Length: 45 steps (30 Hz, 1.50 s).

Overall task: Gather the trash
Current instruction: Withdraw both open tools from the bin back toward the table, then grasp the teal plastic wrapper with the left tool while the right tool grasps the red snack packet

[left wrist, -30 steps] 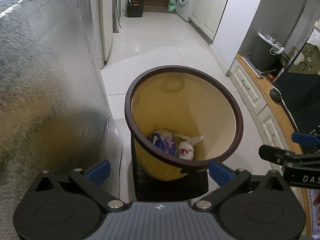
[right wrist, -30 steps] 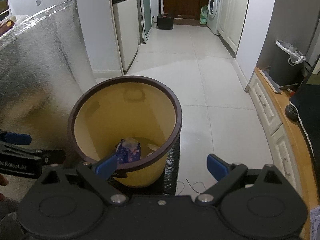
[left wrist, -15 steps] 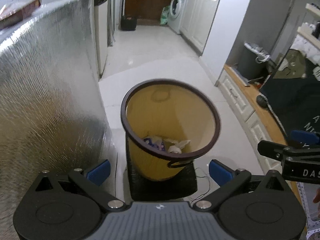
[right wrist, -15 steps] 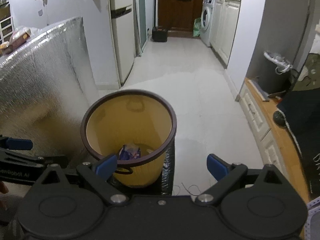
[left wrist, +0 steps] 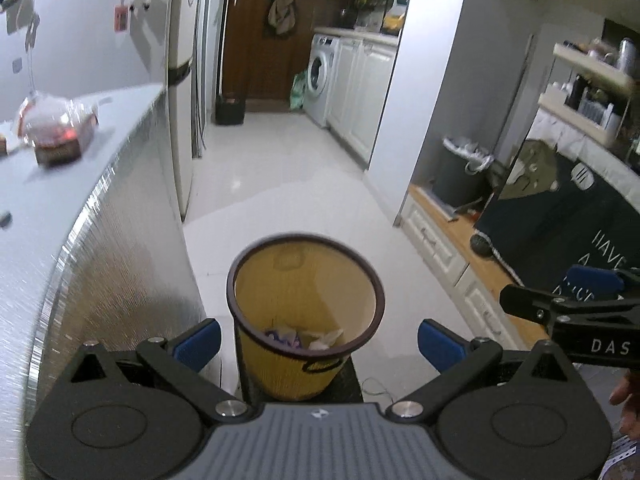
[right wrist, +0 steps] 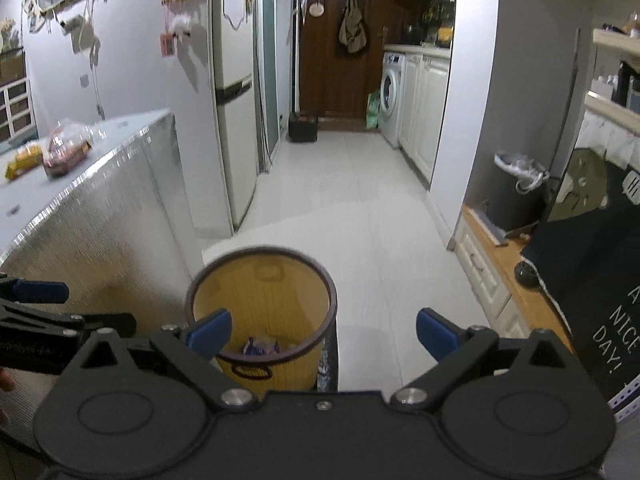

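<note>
While both are hanging wide open and empty, the left gripper (left wrist: 319, 338) and right gripper (right wrist: 323, 335) are hovering above the yellow round wastebasket (left wrist: 305, 312) that's holding crumpled trash (left wrist: 298, 338).

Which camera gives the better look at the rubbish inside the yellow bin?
The left wrist view: the rubbish shows as blue and white pieces. In the right wrist view, the bin's near rim hides all but a blue scrap.
</note>
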### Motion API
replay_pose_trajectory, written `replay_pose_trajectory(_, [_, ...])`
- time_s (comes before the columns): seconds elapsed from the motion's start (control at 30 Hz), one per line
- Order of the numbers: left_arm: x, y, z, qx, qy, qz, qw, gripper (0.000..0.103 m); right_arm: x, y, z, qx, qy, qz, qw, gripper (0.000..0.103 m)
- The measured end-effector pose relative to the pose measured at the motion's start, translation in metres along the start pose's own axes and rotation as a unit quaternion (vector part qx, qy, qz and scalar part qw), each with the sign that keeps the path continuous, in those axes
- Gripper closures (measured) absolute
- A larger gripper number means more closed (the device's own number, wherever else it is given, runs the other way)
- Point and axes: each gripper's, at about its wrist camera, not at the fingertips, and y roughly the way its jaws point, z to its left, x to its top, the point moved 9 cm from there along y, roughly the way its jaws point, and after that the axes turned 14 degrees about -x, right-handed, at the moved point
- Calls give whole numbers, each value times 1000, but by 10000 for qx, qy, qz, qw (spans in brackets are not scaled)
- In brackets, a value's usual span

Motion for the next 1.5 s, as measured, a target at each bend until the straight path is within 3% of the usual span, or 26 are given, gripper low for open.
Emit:
replay_pose_trajectory(0.4, [45,-74,3,252,112,-644,9975,0,52,-55,6,113,222,-615,9978,0])
replay_pose_trajectory(0.6, [66,-99,32,549,42,-855,9948,0,82,-60,32,293,282,-905,9951,0])
replay_pose_trajectory(0.8, [75,-123,77,890,-244,-1066,9900,0,103,-59,76,750,282,-1101,9907,0])
replay_pose_trajectory(1.03, [78,-152,141,1479,-668,-1275,9785,0,118,-49,129,1081,283,-1258,9857,0])
replay_pose_trajectory(1.3, [69,-185,208,1885,-1157,-1486,9639,0,124,-45,193,1370,205,-1548,9782,0])
replay_pose_trajectory(1.4, [62,-197,234,2023,-1428,-1572,9560,0,125,-49,219,1711,100,-1683,9707,0])
replay_pose_trajectory(1.5, [51,-205,259,2017,-1843,-1672,9473,0,127,-47,247,2030,49,-1538,9670,0])
